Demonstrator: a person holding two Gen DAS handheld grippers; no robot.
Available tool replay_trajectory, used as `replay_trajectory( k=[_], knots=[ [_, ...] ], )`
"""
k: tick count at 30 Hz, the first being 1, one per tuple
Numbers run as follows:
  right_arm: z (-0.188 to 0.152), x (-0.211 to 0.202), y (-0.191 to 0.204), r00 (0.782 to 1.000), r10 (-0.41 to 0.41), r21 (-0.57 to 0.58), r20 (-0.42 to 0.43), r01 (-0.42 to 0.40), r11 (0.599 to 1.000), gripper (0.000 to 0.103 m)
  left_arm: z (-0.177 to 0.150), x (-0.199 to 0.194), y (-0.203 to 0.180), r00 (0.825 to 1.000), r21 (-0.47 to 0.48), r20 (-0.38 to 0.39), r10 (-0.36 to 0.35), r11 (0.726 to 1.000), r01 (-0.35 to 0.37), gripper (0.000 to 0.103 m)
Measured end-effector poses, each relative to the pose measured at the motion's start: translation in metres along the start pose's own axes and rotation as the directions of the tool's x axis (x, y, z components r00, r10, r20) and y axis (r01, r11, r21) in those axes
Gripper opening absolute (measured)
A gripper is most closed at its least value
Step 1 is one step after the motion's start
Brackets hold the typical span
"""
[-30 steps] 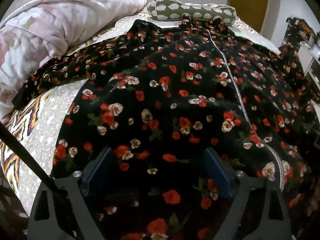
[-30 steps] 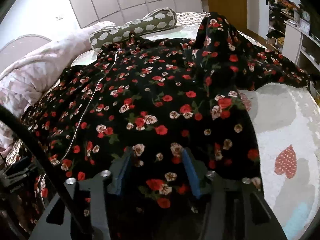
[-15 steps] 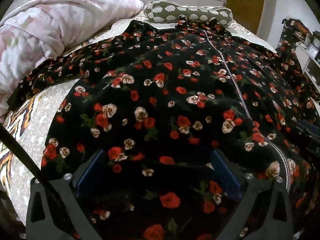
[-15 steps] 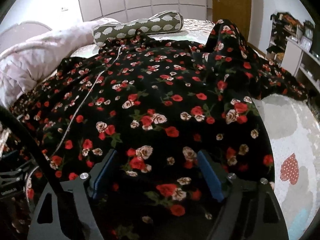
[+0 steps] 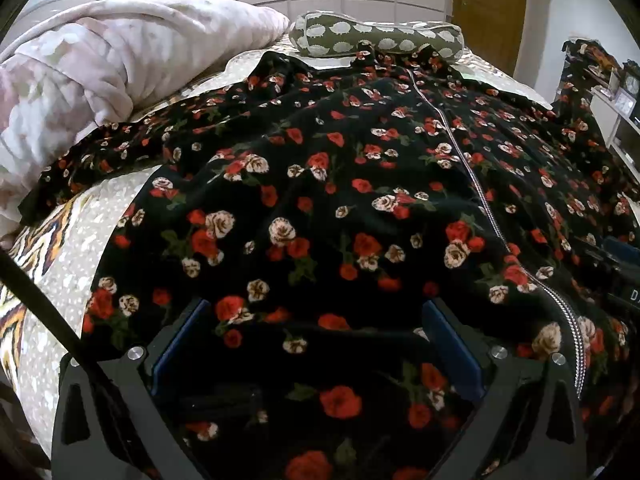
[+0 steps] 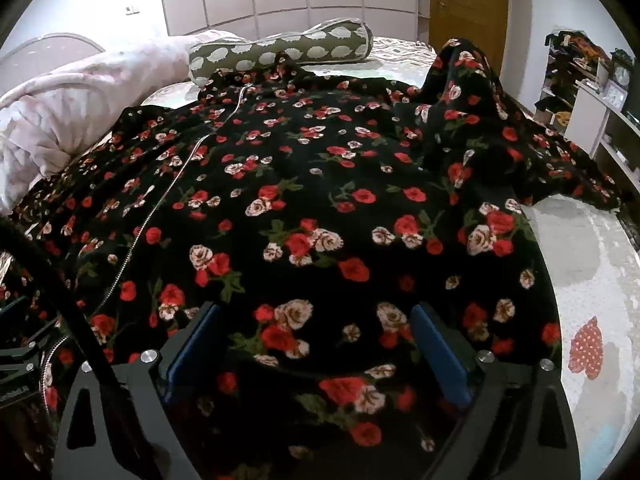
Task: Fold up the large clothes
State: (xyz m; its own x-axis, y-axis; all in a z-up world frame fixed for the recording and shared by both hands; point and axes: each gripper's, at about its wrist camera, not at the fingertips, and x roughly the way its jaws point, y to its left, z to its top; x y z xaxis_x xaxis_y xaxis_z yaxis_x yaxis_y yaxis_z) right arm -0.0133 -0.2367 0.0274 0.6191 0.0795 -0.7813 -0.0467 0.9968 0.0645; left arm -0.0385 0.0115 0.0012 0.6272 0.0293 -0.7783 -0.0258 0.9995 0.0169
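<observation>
Both tools, left (image 5: 312,320) and right (image 6: 316,324), agape over floral dress (image 5: 360,200) hem

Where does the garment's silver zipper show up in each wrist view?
Left wrist: the zipper runs right of centre, from the collar down to the lower right.
Right wrist: the zipper runs left of centre, down to the lower left.
Shared landmark: the green patterned bolster pillow beyond the collar.

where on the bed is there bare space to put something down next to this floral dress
Bare bedspread shows left of the dress, below the pink quilt. Another bare patch lies right of it. The middle is covered up to the spotted pillow.
</observation>
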Motion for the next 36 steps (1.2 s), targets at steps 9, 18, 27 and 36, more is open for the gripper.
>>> replay_trajectory(
  k=[9,18,27,36],
  knots=[
    [-0.0008,0.0012,0.0009,1.000,-0.001,-0.002,0.004,0.001,1.000,0.099,-0.0006,0.0003,-0.0009,1.000,-0.002,0.011,0.005,1.000,-0.005,0.103],
    [-0.0007,0.0005,0.0019,1.000,-0.005,-0.004,0.002,0.005,1.000,0.099,-0.0004,-0.0001,-0.0016,1.000,-0.003,0.014,0.007,1.000,-0.007,0.103],
    [0.0005,0.0014,0.0029,1.000,-0.008,-0.005,0.007,0.008,1.000,0.099,-0.0001,-0.0003,-0.0008,1.000,-0.001,0.017,0.008,1.000,-0.008,0.103],
    [-0.0013,-0.0014,0.0049,0.999,-0.036,-0.011,0.016,0.037,0.999,0.099,-0.0005,-0.0005,-0.0014,1.000,-0.003,0.018,0.007,1.000,-0.007,0.103]
  ],
)
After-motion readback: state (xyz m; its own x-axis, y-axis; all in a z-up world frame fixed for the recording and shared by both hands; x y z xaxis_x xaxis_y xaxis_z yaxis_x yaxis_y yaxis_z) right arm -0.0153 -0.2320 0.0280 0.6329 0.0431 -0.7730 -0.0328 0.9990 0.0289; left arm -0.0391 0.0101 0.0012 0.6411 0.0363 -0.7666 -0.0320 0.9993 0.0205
